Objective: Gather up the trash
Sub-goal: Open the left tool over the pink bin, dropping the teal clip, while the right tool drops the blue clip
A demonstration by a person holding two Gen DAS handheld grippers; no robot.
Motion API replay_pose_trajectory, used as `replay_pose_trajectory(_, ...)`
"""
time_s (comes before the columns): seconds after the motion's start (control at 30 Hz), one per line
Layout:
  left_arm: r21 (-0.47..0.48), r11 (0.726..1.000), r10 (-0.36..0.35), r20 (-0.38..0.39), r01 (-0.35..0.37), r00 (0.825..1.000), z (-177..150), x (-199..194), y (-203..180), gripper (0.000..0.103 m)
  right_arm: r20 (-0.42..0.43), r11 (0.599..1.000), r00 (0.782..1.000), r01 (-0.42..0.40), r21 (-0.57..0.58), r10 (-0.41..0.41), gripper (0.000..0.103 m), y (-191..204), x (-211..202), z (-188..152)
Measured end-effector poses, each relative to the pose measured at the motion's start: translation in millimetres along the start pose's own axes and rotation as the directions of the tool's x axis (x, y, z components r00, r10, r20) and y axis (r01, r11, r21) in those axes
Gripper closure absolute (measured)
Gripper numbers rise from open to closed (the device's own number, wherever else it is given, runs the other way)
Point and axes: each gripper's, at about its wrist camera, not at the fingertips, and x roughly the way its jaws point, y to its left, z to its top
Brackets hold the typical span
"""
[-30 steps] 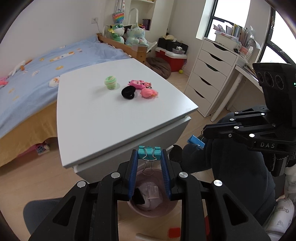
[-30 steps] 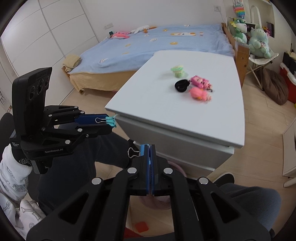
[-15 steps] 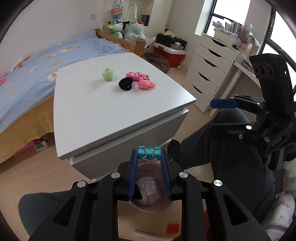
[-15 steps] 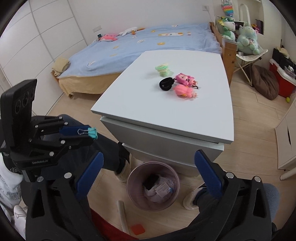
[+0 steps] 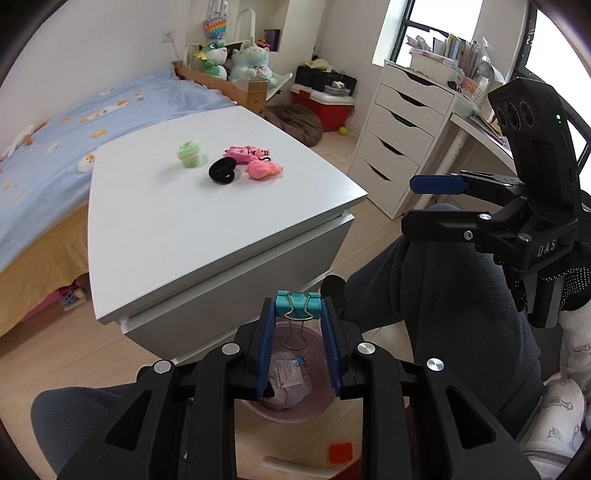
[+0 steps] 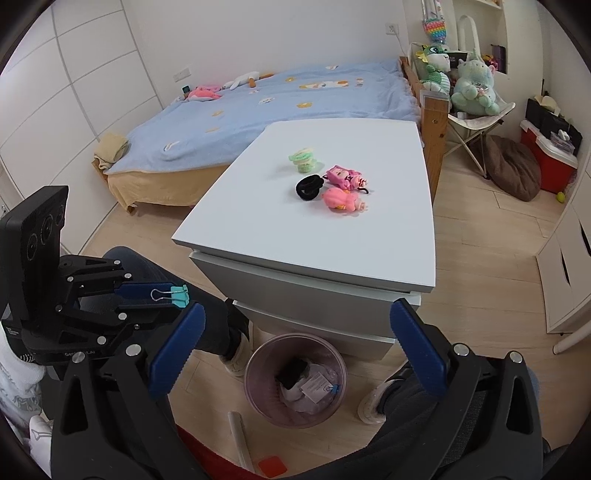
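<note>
Bright, even daylight enters through the window (image 5: 424, 22), casting soft shadows on the white worktop (image 5: 192, 206); both views are sharp, with fisheye bending and dark corners.

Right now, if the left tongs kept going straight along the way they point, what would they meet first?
Most likely the pink waste bin on the floor, seen between the left tongs, which grip a teal binder clip. Nothing appears in between, though depth is uncertain.

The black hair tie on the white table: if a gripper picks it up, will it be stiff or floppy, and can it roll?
The black hair tie looks like soft looped fabric, so it probably flops and squashes. It lies flat, so rolling seems unlikely. Probably very light.
</note>
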Motion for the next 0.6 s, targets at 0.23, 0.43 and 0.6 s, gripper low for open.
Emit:
replay_pose_trajectory(0.23, -0.012, 1.0, -0.007, 0.007, 0.007, 1.0, 2.1, -1.2, -0.1, 0.037, 0.016, 1.0, 1.0, 0.006, 0.011, -0.006, 0.004, -5.5, -6.1, 1.5)
replay_pose_trajectory(0.43, -0.062, 0.998, 0.019, 0.039, -0.017, 0.999, 5.2, -1.9, 10.5, 0.008, 0.017, 1.0, 1.0, 0.009, 0.012, -0.009, 0.004, -6.1, -7.1, 0.6)
replay_pose_trajectory(0.6, -0.08, 0.996, 0.038, 0.044, -0.034, 0.998, 5.3, -3.6, 16.9, 0.007, 0.015, 1.0, 1.0, 0.007, 0.016, -0.007, 0.003, -6.5, -5.9, 0.5)
